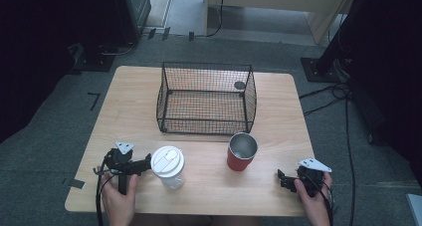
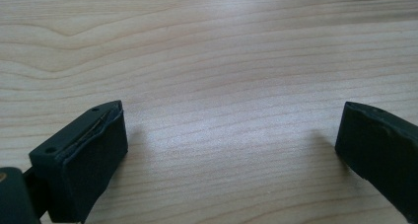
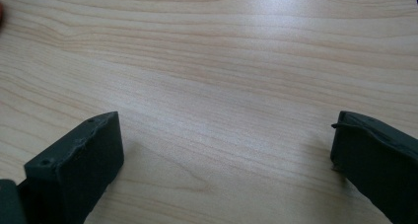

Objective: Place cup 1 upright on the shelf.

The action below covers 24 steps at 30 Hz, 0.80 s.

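Note:
A clear cup with a white lid stands near the table's front, left of centre. To its right stands a red cup with a shiny metal inside, open end up. My left gripper lies low at the front left, with its jaws pointing right and ending just short of the lidded cup. My right gripper rests at the front right, aimed left, a short way from the red cup. In the left gripper view my left gripper is open over bare wood. In the right gripper view my right gripper is also open over bare wood.
A black wire basket with nothing in it sits at the middle back of the wooden table. Cables trail from both grippers over the front edge. Dark stands and cables lie on the grey carpet around the table.

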{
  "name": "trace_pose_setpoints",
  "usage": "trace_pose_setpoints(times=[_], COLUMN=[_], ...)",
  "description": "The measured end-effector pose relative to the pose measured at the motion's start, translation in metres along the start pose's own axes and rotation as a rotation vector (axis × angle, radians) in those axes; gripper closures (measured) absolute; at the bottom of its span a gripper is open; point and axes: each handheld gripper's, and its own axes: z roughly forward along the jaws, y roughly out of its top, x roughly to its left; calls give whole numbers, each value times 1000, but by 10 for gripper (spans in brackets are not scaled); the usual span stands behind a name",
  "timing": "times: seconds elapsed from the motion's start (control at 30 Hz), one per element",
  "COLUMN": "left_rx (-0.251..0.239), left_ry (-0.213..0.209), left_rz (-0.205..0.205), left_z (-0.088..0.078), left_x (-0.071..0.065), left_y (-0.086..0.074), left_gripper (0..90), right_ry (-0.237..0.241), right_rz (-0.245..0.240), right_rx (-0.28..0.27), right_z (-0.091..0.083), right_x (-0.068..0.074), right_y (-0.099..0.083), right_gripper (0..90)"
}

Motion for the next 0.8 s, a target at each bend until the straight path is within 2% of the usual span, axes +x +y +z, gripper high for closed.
trace_pose_setpoints(times=[0.17, 0.3, 0.4, 0.8], left_rx=[0, 1, 1, 1], left_ry=[0, 0, 0, 0], left_rz=[1, 1, 1, 2], left_z=[0, 0, 0, 0], left_x=[0, 0, 0, 0], left_y=[0, 0, 0, 0], left_gripper=[1, 1, 1, 1], right_ry=[-6, -43, -18, 55], right_rz=[6, 17, 17, -55], right_rx=[-1, -1, -12, -60], right_z=[-1, -6, -12, -28], right_x=[1, 5, 12, 50], right_y=[-1, -4, -1, 15], right_gripper=[0, 0, 0, 0])
